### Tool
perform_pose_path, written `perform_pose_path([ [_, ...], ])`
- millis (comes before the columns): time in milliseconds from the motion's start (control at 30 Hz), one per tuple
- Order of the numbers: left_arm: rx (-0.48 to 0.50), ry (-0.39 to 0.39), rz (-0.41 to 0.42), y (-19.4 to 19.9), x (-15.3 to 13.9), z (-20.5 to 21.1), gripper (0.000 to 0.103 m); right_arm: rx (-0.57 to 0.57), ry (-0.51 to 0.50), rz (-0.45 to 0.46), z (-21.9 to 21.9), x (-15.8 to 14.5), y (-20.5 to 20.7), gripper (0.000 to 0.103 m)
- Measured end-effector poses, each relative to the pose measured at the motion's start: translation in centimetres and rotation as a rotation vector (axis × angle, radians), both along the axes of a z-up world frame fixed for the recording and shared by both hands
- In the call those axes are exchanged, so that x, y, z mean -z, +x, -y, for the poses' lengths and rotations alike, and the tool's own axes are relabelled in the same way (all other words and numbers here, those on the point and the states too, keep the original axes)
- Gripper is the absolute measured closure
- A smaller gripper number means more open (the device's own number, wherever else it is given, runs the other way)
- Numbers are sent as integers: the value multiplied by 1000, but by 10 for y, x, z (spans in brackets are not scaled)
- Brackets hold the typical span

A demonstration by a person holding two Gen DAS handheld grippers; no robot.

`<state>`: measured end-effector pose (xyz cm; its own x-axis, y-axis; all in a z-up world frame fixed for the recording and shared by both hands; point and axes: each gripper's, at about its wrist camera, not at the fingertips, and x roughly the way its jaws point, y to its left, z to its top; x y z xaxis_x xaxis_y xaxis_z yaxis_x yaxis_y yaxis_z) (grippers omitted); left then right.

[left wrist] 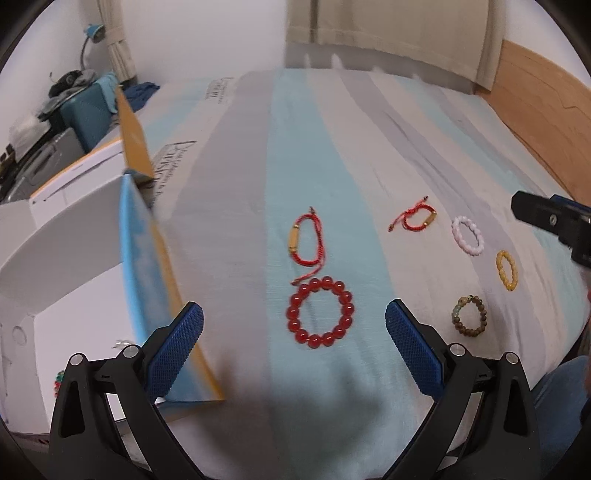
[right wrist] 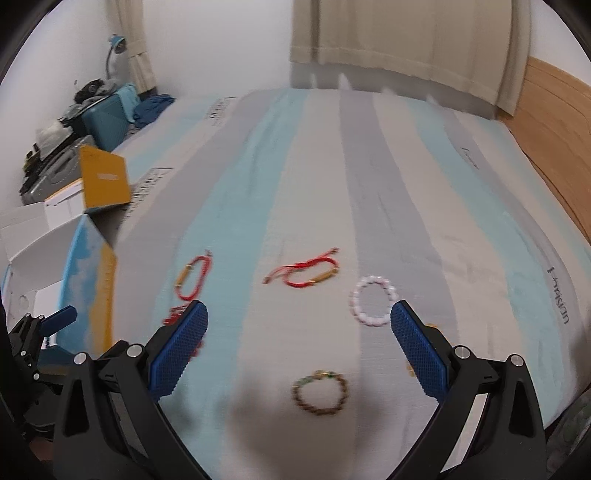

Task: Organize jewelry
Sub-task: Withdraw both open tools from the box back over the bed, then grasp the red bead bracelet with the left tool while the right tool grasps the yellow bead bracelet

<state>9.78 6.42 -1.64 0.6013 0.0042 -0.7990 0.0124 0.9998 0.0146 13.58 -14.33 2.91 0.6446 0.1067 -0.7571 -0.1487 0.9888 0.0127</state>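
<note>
Left tongs [left wrist: 294,323]: blue pads wide apart, holding nothing, above the striped bed sheet [left wrist: 258,166]. The red bead bracelet [left wrist: 320,312] lies flat on the sheet between the pads in the left wrist view, untouched. Just beyond the red bead bracelet, nearly touching it, lies a red cord bracelet with a gold tube [left wrist: 306,240]. To the right of the red bead bracelet sits a brown bead bracelet [left wrist: 468,316]; farther right, an amber bead bracelet [left wrist: 506,270]; beyond these, a white bead bracelet [left wrist: 468,235] and a second red cord bracelet [left wrist: 414,218]. All pieces lie apart from one another.

Right tongs [right wrist: 299,325]: pads likewise spread, empty, with the brown bead bracelet [right wrist: 320,393] on the sheet between them. The view is blurred.

Left of the red bead bracelet stands an open white box with a blue-and-yellow flap [left wrist: 147,266]. Beyond, a wooden headboard [left wrist: 543,122] and beige curtains [left wrist: 388,33].
</note>
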Motion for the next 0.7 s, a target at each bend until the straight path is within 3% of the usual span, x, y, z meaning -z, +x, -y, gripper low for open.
perform_pose_path([
  [433,39,-49,-7,25,35,18,6,87,-67,-68,71,50,41,8],
  [700,57,-39,-31,44,59,32,6,129,-72,-130,103,89,54,8],
])
